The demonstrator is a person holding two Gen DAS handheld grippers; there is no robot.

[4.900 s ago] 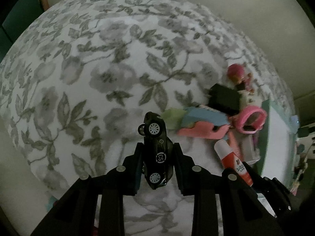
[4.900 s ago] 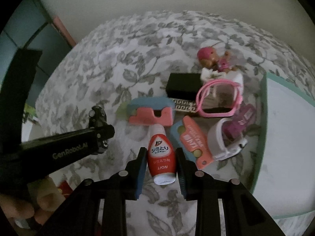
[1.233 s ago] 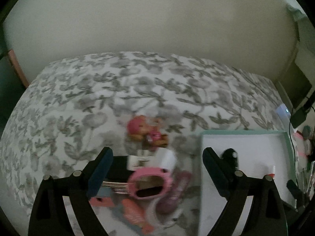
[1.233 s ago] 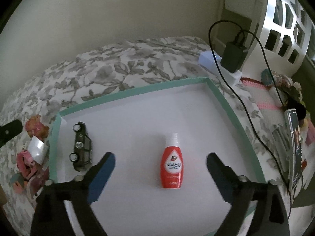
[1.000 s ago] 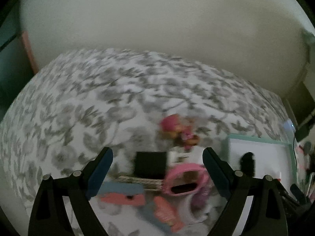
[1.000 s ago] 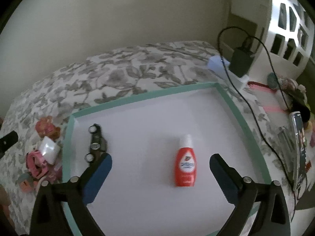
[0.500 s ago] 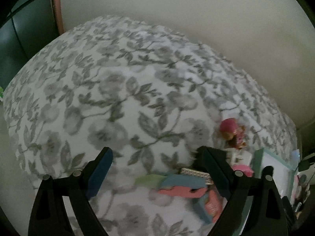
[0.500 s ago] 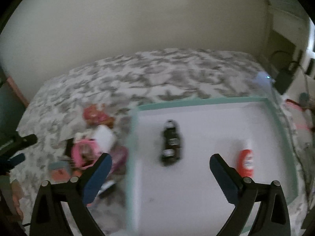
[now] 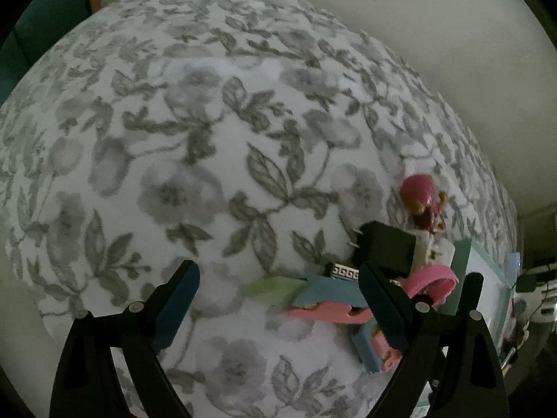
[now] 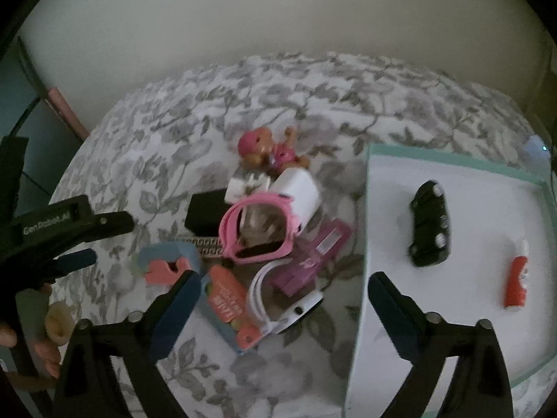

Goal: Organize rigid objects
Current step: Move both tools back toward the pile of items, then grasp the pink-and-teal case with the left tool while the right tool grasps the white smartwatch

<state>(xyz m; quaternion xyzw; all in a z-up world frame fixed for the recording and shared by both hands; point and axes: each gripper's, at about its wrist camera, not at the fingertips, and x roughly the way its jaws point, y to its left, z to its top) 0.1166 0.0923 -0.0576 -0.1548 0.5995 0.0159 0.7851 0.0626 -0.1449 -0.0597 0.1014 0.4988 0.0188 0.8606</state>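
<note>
A white tray with a teal rim (image 10: 452, 167) lies on the floral bedspread; a black toy car (image 10: 430, 223) and a red bottle (image 10: 516, 285) lie in it. Left of the tray is a pile: a pink doll (image 10: 268, 149), a black box (image 10: 205, 212), pink goggles (image 10: 257, 230), a white block (image 10: 299, 195), a purple pack (image 10: 313, 257), an orange-and-blue pack (image 10: 226, 296) and a blue-and-pink foam piece (image 10: 167, 261). My right gripper (image 10: 285, 299) is open and empty above the pile. My left gripper (image 9: 278, 299) is open and empty, low beside the foam piece (image 9: 323, 299).
The left gripper also shows in the right wrist view (image 10: 69, 230), at the pile's left. A wall runs behind the bed. A charger and cables (image 9: 529, 278) lie beyond the tray's far side.
Both grippers have swung left from the tray to the pile. The left gripper has dropped close to the bedspread. The car and bottle stay in the tray.
</note>
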